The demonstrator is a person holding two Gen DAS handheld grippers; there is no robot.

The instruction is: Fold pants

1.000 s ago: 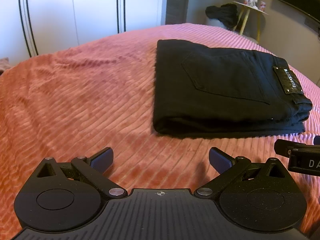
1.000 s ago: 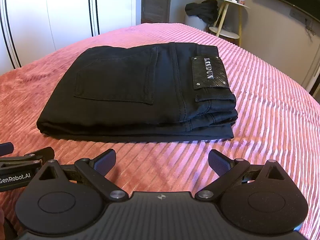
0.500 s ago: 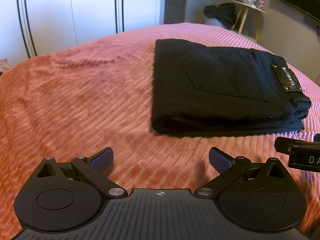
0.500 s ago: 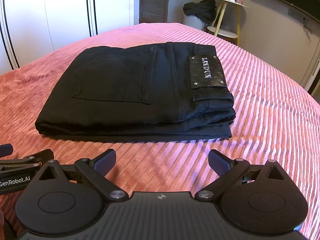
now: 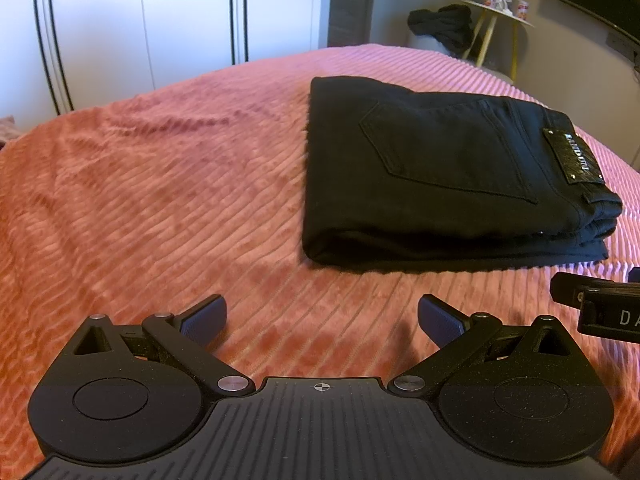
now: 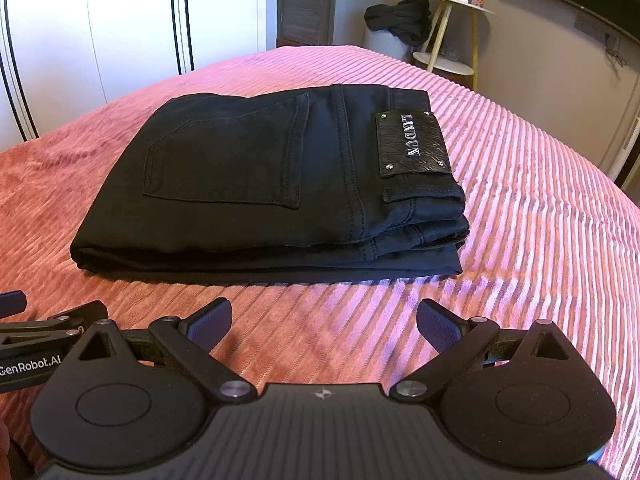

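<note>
Pants (image 6: pixel 256 184) are what this job is about, and they lie on the pink bed cover (image 5: pixel 160 208) in a neat, flat stack. They are black. You can see a few layers at the near edge, one on top of the other. A back pocket (image 6: pixel 228 156) faces up, and a shiny label (image 6: pixel 412 144) sits at the right end of the stack.

On the left side, the left gripper (image 5: pixel 320 320) is low over the bed cover, just in front of the pants and not touching them. Its two fingers are spread wide apart, and nothing is between them.

On the right side, the right gripper (image 6: pixel 324 320) is also just in front of the pants and not touching them. Its fingers are wide apart too, and it holds nothing. The two grippers are close beside each other.

The folding looks done. The stack is tidy, and no leg sticks out. I think nothing is left to fold. Maybe a small pat to flatten the top would help, but I cannot be sure it needs one.

Far behind the bed stands a little table (image 6: pixel 456 0) with a dark cloth (image 6: pixel 400 18) hanging by it.
</note>
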